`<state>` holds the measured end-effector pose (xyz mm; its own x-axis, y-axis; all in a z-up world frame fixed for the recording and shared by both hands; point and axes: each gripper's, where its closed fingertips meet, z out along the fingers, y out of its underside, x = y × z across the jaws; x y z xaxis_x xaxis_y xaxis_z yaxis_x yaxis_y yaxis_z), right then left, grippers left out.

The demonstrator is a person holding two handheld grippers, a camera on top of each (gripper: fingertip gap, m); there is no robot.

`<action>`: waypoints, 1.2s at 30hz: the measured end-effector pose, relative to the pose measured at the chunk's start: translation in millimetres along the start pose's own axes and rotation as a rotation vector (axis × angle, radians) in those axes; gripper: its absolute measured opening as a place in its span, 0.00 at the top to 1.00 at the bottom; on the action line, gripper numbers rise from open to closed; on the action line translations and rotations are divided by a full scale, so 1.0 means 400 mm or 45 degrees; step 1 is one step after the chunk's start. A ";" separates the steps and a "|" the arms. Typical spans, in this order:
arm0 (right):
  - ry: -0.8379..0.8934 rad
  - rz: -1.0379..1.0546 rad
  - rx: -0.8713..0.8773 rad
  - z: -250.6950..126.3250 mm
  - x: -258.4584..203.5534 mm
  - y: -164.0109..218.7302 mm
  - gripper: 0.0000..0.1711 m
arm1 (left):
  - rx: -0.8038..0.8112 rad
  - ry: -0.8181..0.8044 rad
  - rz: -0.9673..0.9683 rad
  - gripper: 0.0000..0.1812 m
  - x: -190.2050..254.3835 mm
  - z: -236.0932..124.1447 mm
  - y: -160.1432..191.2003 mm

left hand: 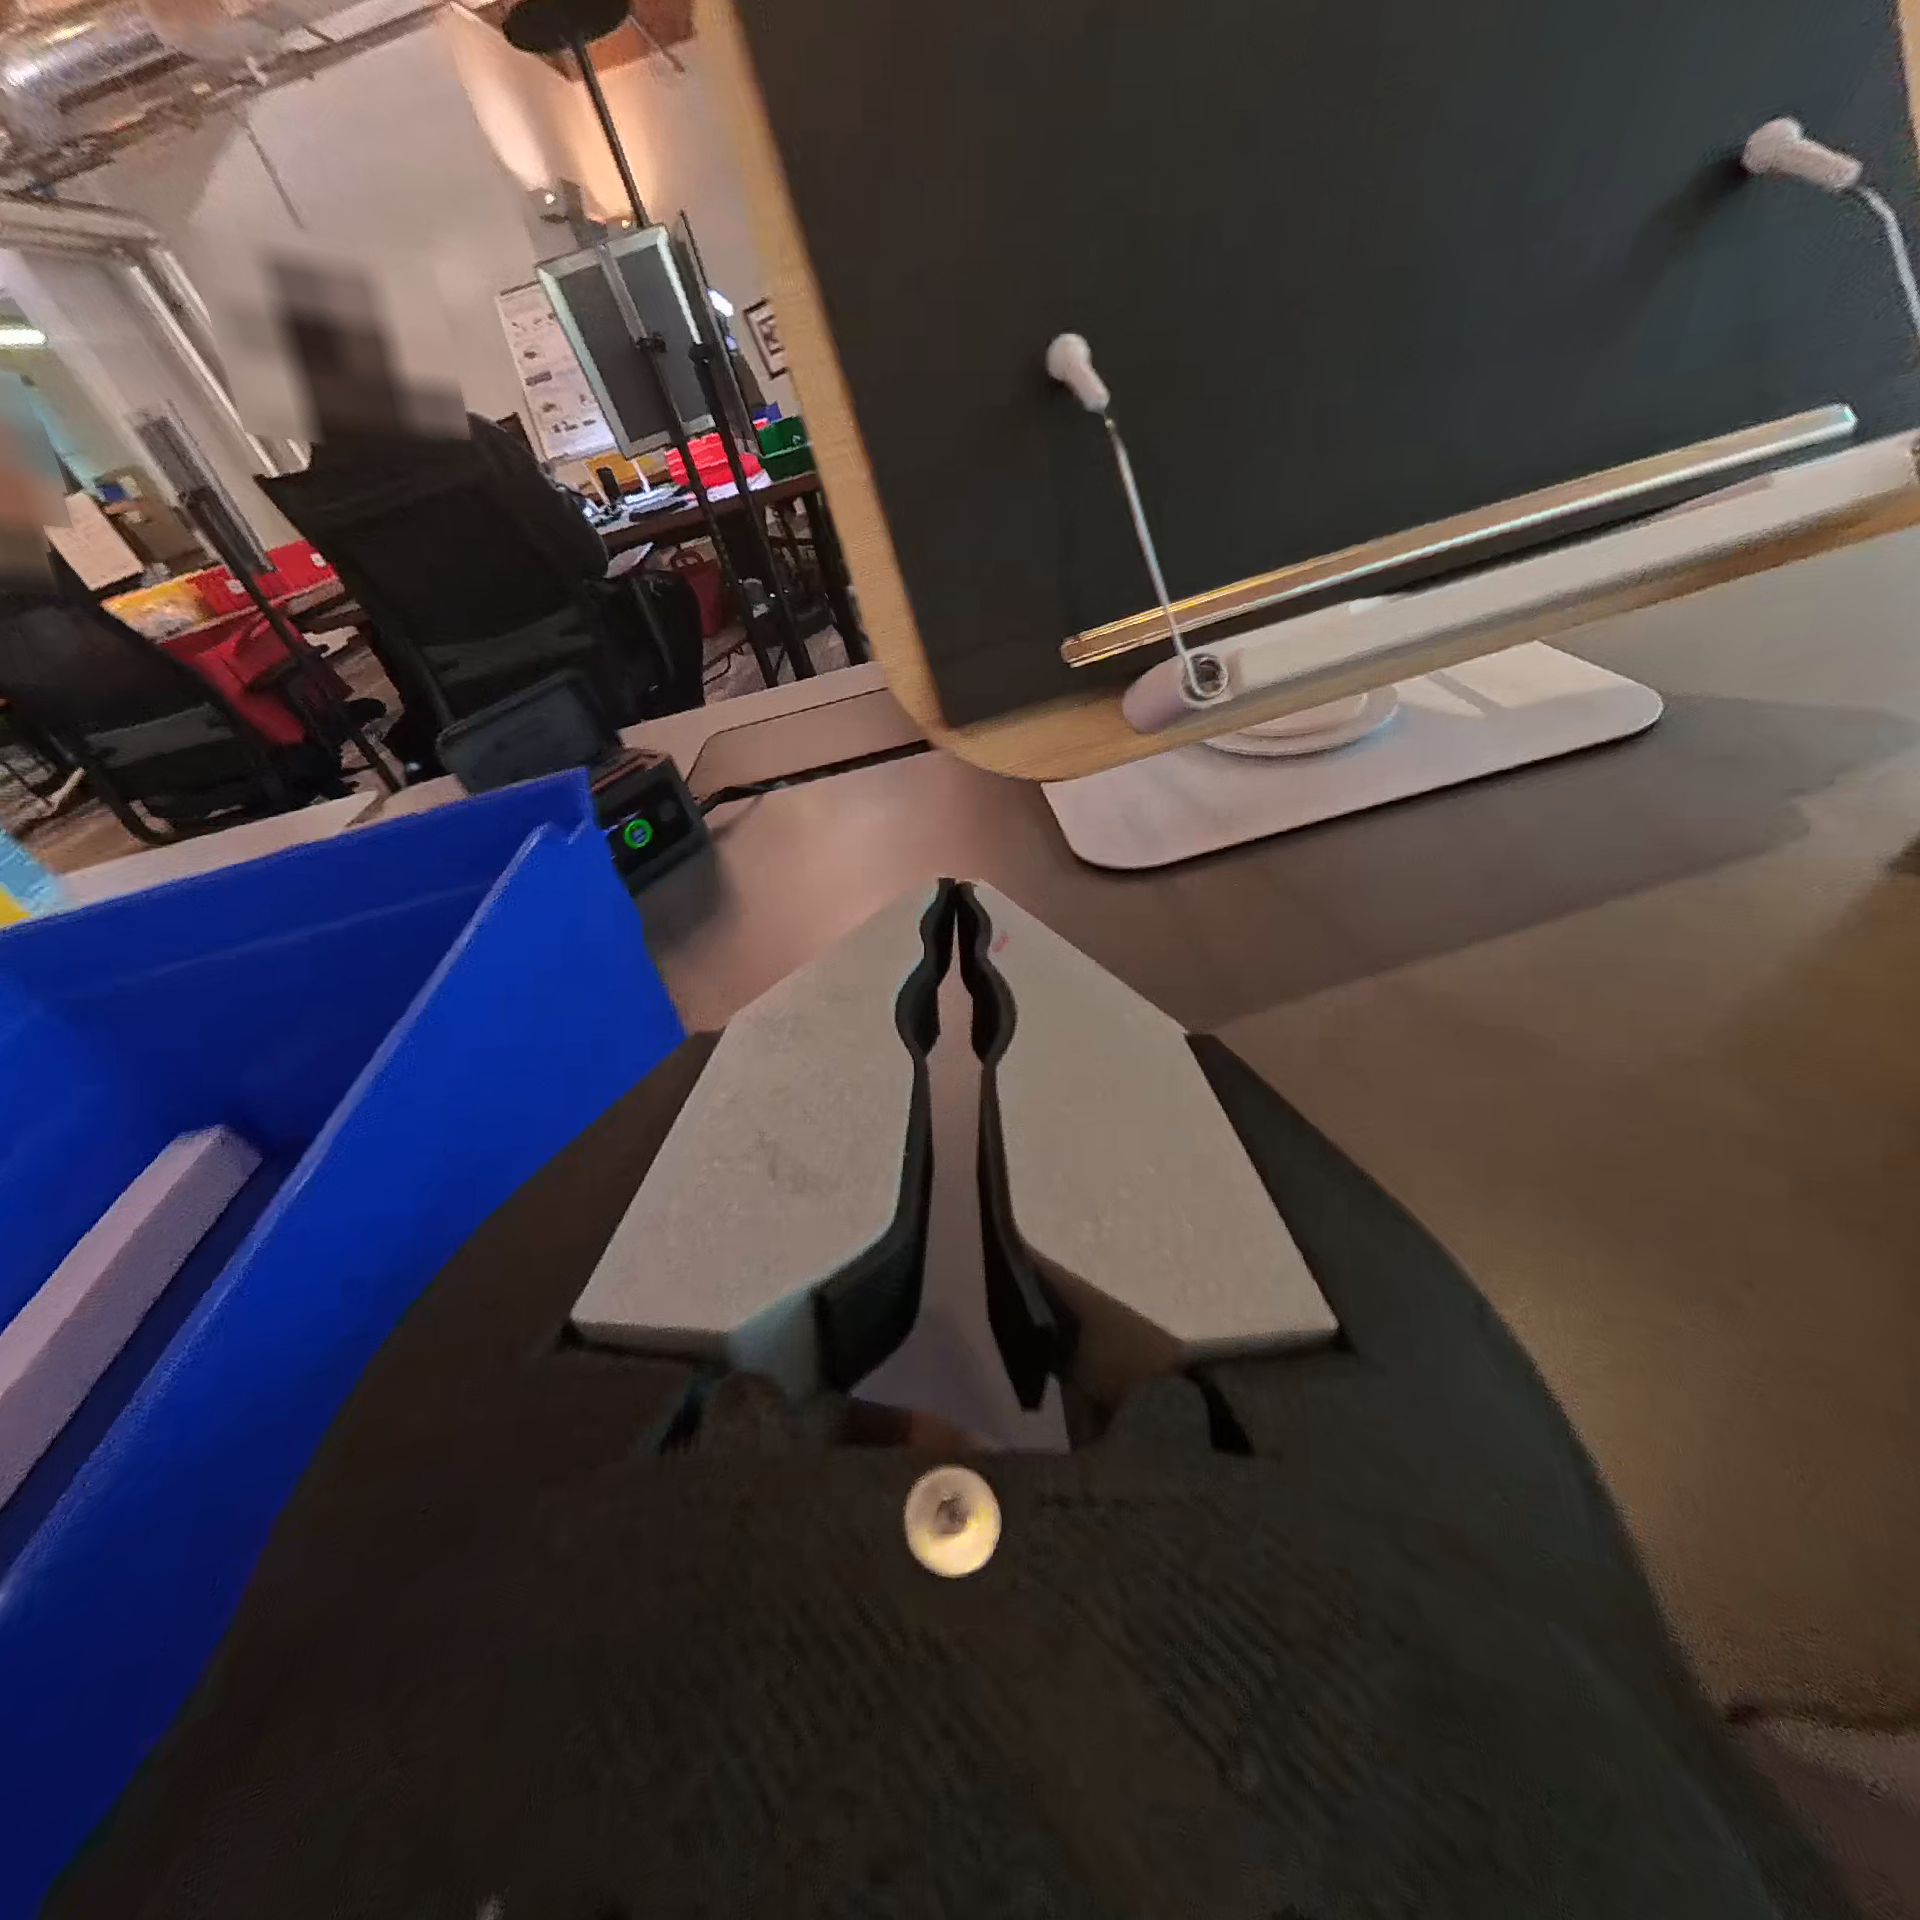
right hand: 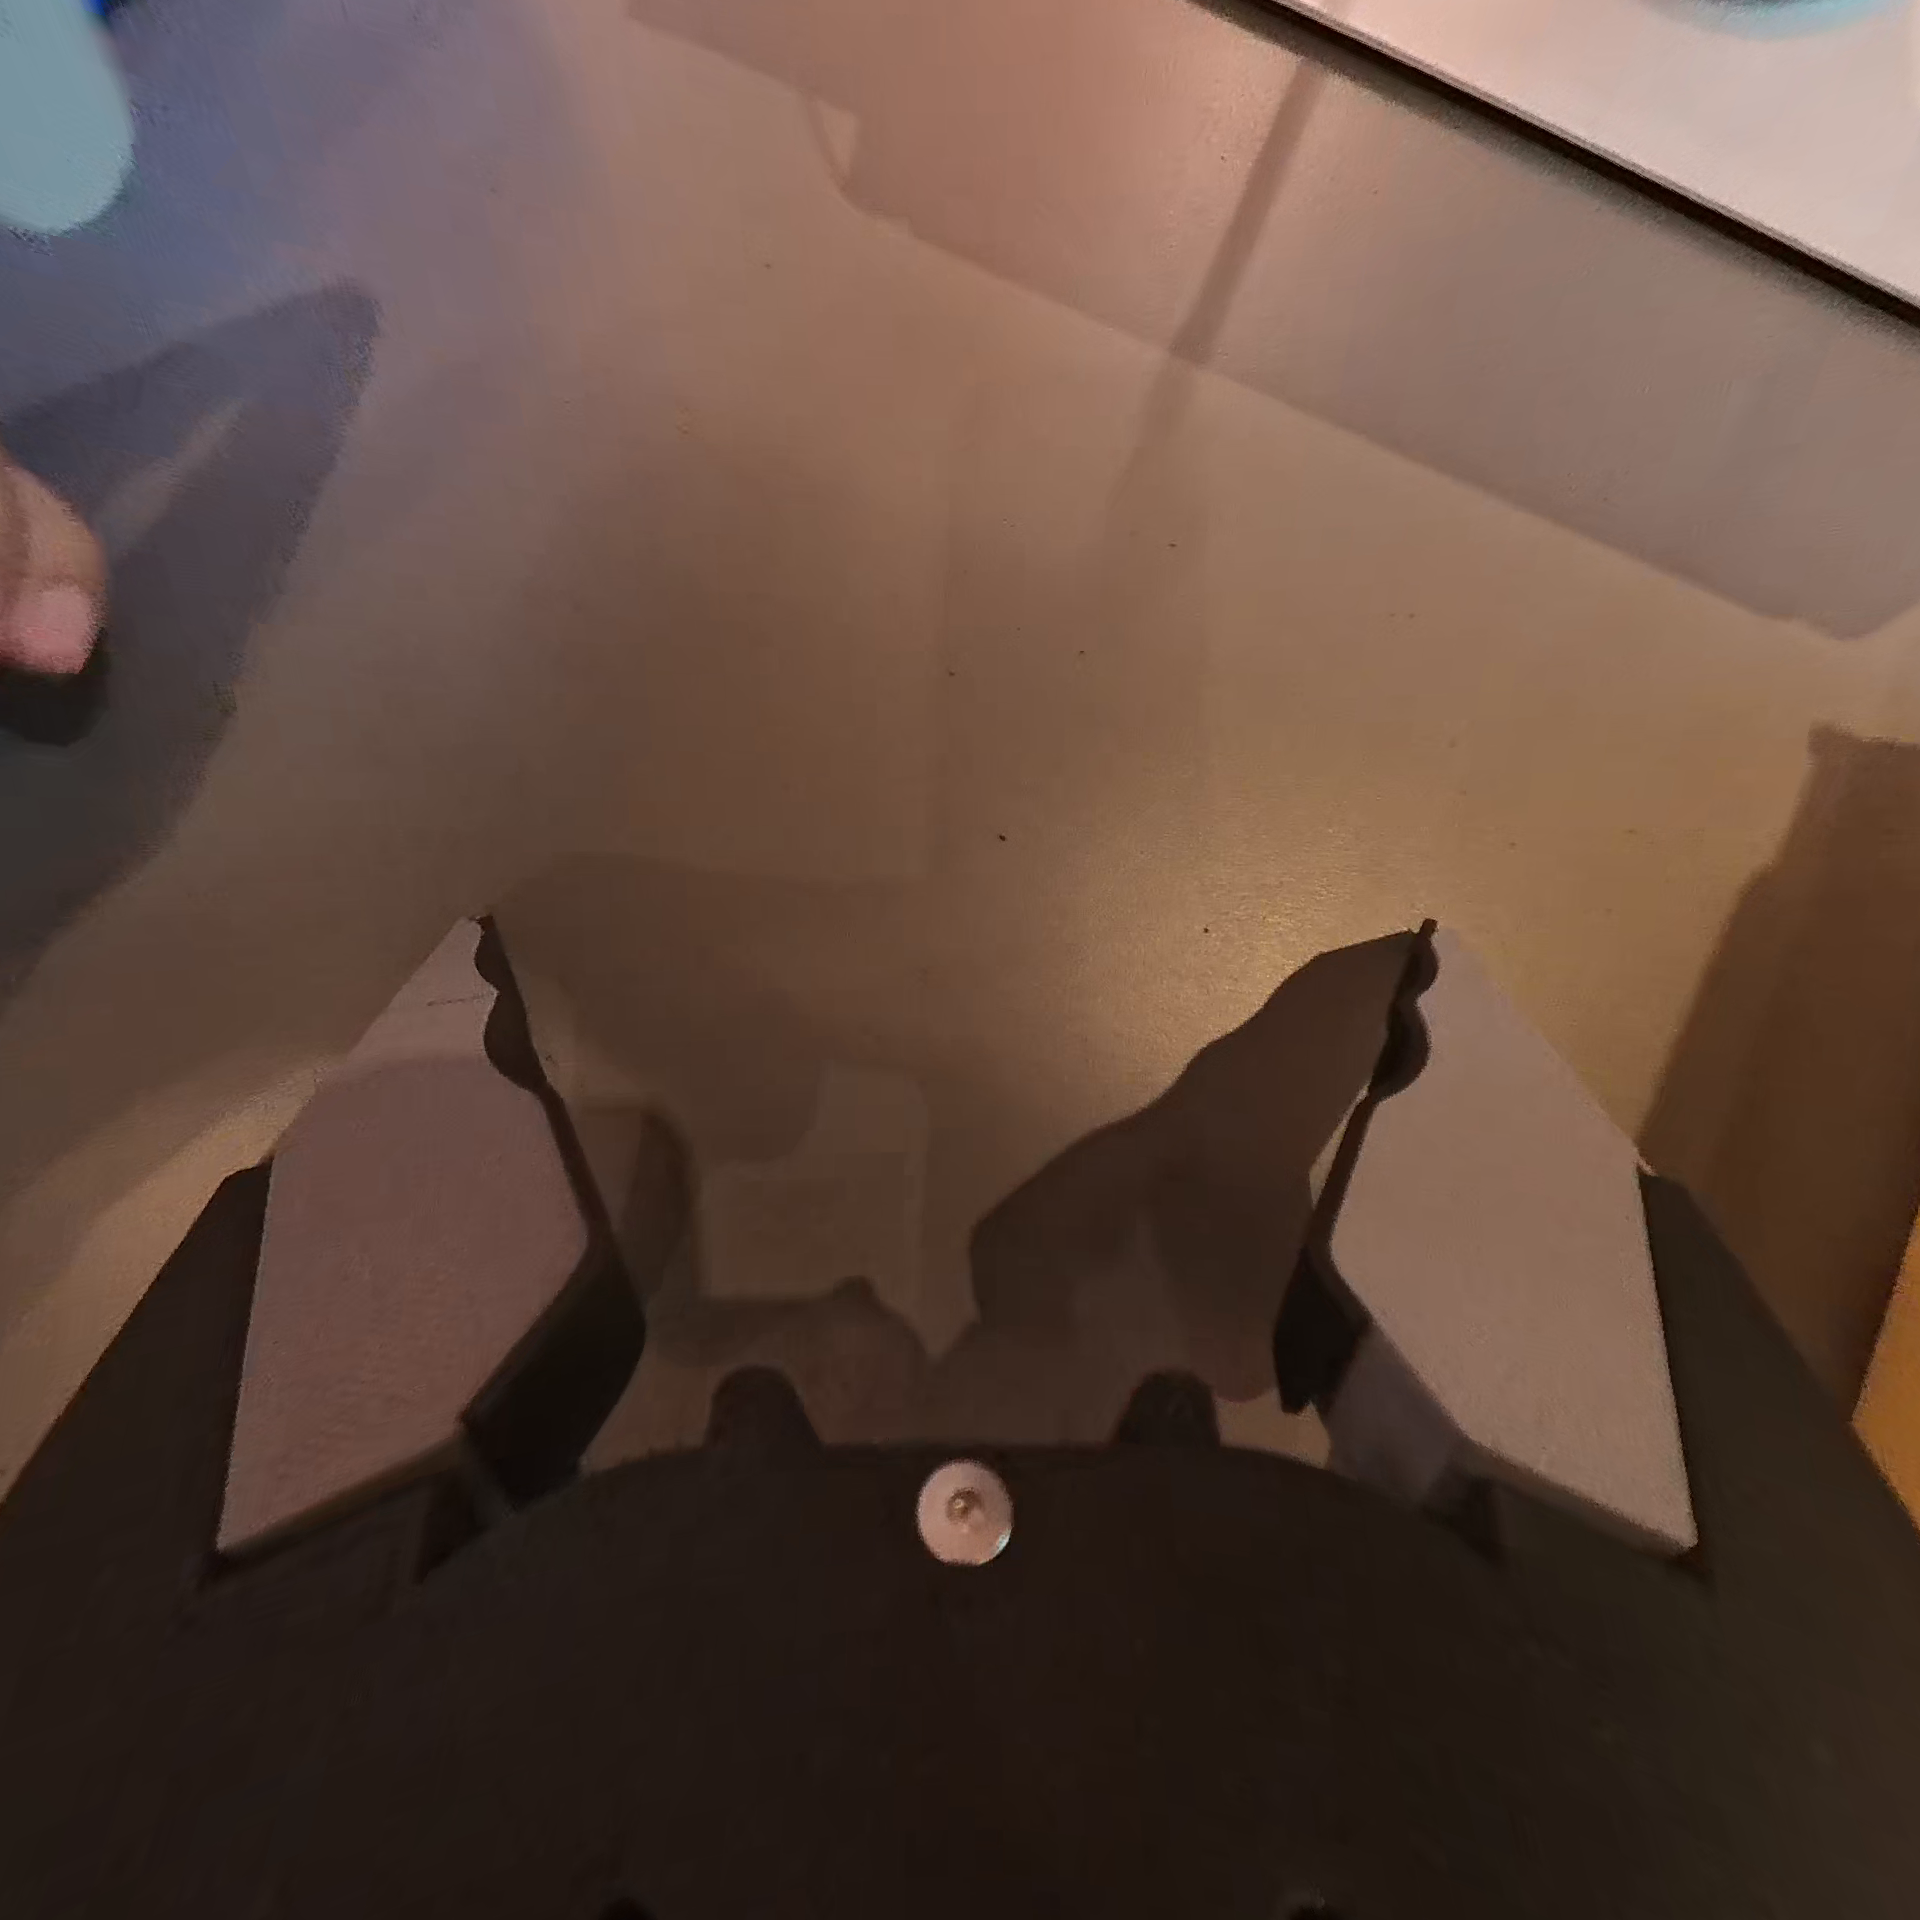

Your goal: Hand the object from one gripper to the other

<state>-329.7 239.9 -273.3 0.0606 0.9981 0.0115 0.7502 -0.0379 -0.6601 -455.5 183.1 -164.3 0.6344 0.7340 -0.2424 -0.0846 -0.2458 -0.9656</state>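
My left gripper [left hand: 957,894] is shut with nothing between its grey fingers, held low over the brown table [left hand: 1455,1091]. A blue bin [left hand: 312,997] stands just to its left, with a grey flat bar [left hand: 114,1278] lying inside. My right gripper [right hand: 954,925] is open wide and empty, pointing down at the bare tabletop [right hand: 935,623]. A person's fingertip [right hand: 42,582] on a black part shows at the left edge of the right wrist view. No object sits in either gripper.
A monitor back [left hand: 1299,312] on a white stand base [left hand: 1351,769] rises ahead of the left gripper. A small black device with a green light [left hand: 649,826] sits behind the bin. Office chairs [left hand: 436,582] stand beyond the table. A white slab corner [right hand: 1662,114] lies far right. The left gripper's tips are roughly 20 cm from the right gripper's.
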 end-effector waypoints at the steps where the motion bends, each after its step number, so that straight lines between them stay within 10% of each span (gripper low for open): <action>1: 0.015 0.020 -0.036 0.005 0.004 -0.003 0.08 | -0.008 0.006 0.025 1.00 0.009 0.021 -0.001; 8: 0.478 0.544 -0.014 0.146 0.083 -0.163 0.08 | 0.013 0.021 0.128 1.00 0.050 0.045 -0.025; 36: 0.334 0.379 -0.004 0.202 0.131 -0.229 0.08 | -0.259 0.177 -0.190 1.00 0.041 0.022 0.066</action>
<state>-448.5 299.6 -273.0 0.4416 0.8972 0.0118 0.6763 -0.3242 -0.6615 -454.1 194.3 -194.4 0.7285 0.6814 -0.0703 0.1644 -0.2735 -0.9477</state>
